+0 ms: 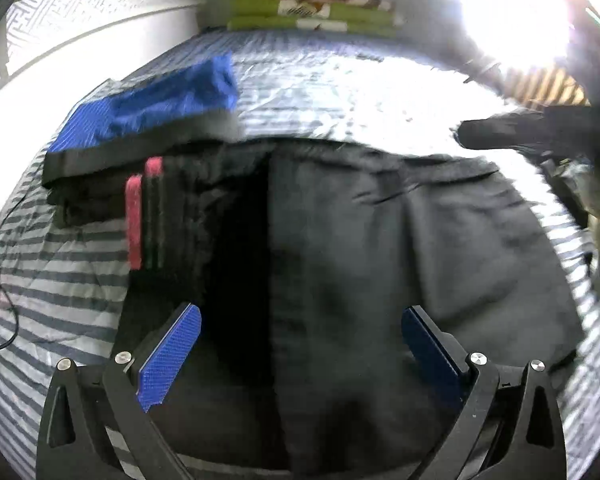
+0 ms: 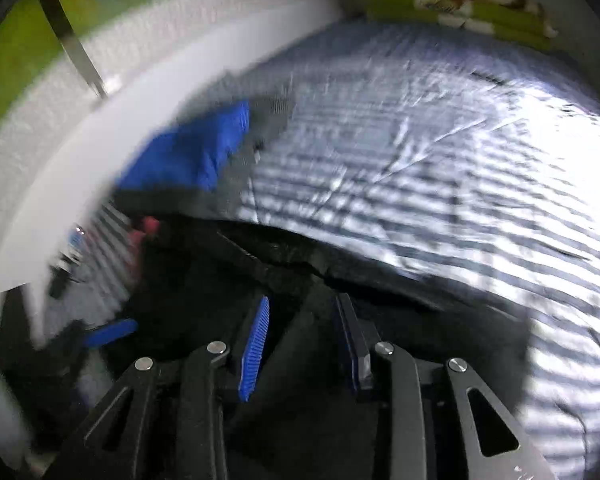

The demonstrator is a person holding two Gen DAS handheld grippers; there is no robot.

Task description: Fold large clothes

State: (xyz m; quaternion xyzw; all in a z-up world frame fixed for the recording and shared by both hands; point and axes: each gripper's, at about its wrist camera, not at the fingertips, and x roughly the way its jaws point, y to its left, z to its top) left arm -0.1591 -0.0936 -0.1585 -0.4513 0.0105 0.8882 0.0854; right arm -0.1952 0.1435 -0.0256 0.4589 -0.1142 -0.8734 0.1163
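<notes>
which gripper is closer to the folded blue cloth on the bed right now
Left, as far as these views show. The left gripper hangs open over the dark garment, the blue cloth beyond it to its left. The right gripper sits farther along that garment.

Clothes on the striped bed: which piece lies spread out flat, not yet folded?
The large dark grey garment directly under the left gripper. The blue-topped pile behind it, at its left, is already folded.

Striped bed (image 1: 340,76) bearing spread dark garment (image 1: 400,248), folded blue-topped pile (image 1: 152,108), green folded bedding (image 1: 312,10).
</notes>
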